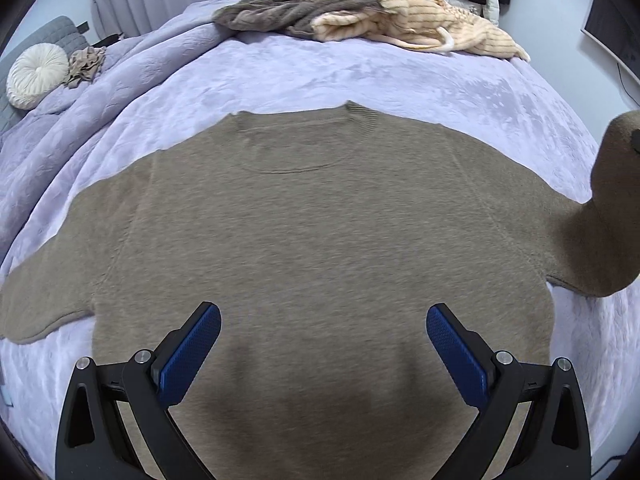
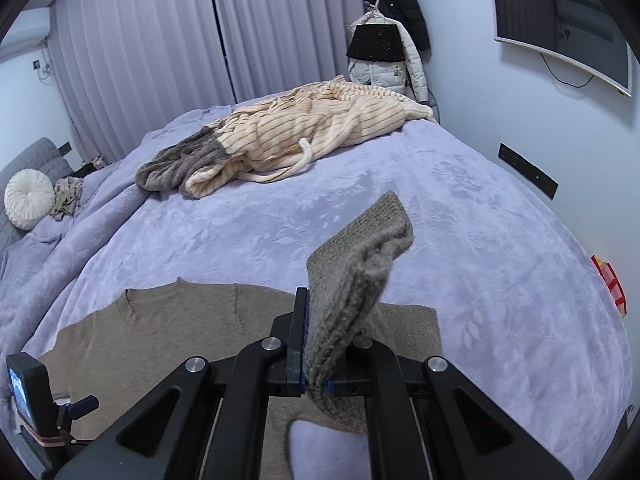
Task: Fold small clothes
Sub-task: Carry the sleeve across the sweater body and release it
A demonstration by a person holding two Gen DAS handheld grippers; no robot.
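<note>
Right gripper (image 2: 316, 364): we find its jaws closed tight on the ribbed cuff (image 2: 360, 272) of the sweater's sleeve, the cuff standing up and folding over past the fingertips, clear of the bed. Left gripper (image 1: 323, 344): jaws spread wide, blue pads (image 1: 192, 356) hovering over the lower body of the garment, nothing between them. Taupe knit sweater (image 1: 312, 232): laid flat and face-down or face-up, we cannot tell which, on the lavender blanket (image 1: 360, 76); collar pointing away from us, one sleeve stretched flat to the left in the left wrist view, the other lifted at the right edge. Risk, in our judgement: the thick cuff is pinched only at its end, so a quick carry across could drag the shoulder and skew the body, or the sleeve could land bunched rather than flat. Beyond, near the far edge: a cream striped knit (image 2: 320, 128) heaped with a grey one (image 2: 180, 164); a round white cushion (image 2: 28, 200) far left.
</note>
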